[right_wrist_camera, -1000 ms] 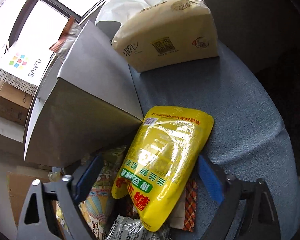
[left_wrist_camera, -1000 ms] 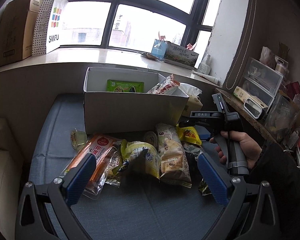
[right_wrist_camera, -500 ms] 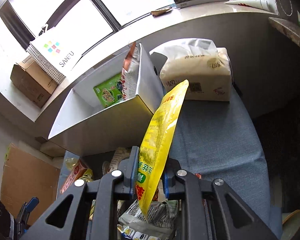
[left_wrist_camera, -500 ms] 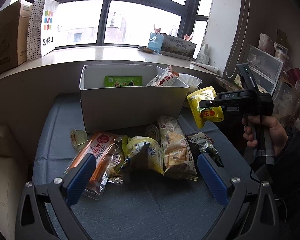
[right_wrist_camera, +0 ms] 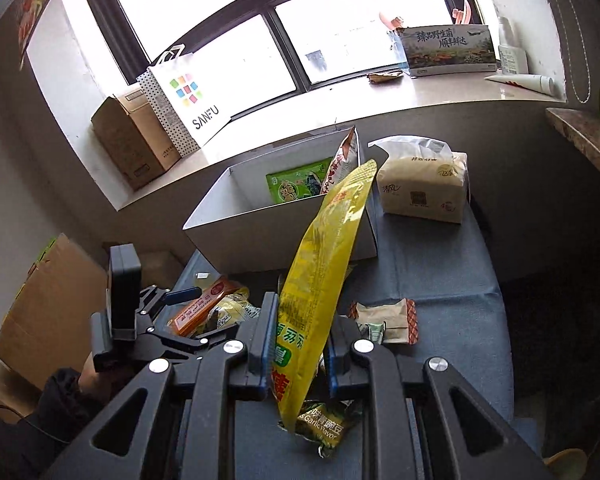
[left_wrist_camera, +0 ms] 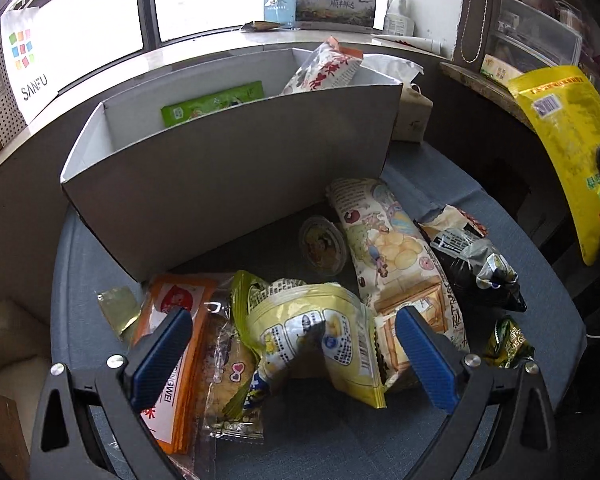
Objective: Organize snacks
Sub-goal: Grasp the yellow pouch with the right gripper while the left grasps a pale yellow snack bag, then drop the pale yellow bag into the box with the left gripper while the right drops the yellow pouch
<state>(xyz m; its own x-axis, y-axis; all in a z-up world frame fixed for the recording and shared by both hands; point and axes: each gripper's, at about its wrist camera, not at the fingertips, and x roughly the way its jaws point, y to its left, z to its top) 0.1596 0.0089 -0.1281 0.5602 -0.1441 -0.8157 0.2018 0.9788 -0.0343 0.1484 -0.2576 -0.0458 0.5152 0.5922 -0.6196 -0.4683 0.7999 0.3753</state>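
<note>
My right gripper (right_wrist_camera: 298,350) is shut on a long yellow snack pouch (right_wrist_camera: 324,264), held up edge-on in front of the white box (right_wrist_camera: 268,236); the same yellow pouch (left_wrist_camera: 568,136) hangs at the far right of the left wrist view. The white box (left_wrist_camera: 204,184) holds a green packet (left_wrist_camera: 212,102) and a red-and-white bag (left_wrist_camera: 324,68). My left gripper (left_wrist_camera: 296,354) is open, low over a heap of snacks, its blue pads (left_wrist_camera: 164,354) on either side of a pale yellow bag (left_wrist_camera: 312,332). An orange packet (left_wrist_camera: 172,312) lies at its left.
On the blue-grey cushion (left_wrist_camera: 520,280) also lie a long illustrated chip bag (left_wrist_camera: 392,256), a black bag (left_wrist_camera: 472,260), a round jelly cup (left_wrist_camera: 324,244) and a small green pea packet (right_wrist_camera: 324,426). A tissue pack (right_wrist_camera: 422,188) stands right of the box. Windowsill behind holds boxes.
My right gripper closed on the yellow pouch, lifted it off the pile and turned it edge-on toward the box. My left gripper dropped closer over the snack heap, still open.
</note>
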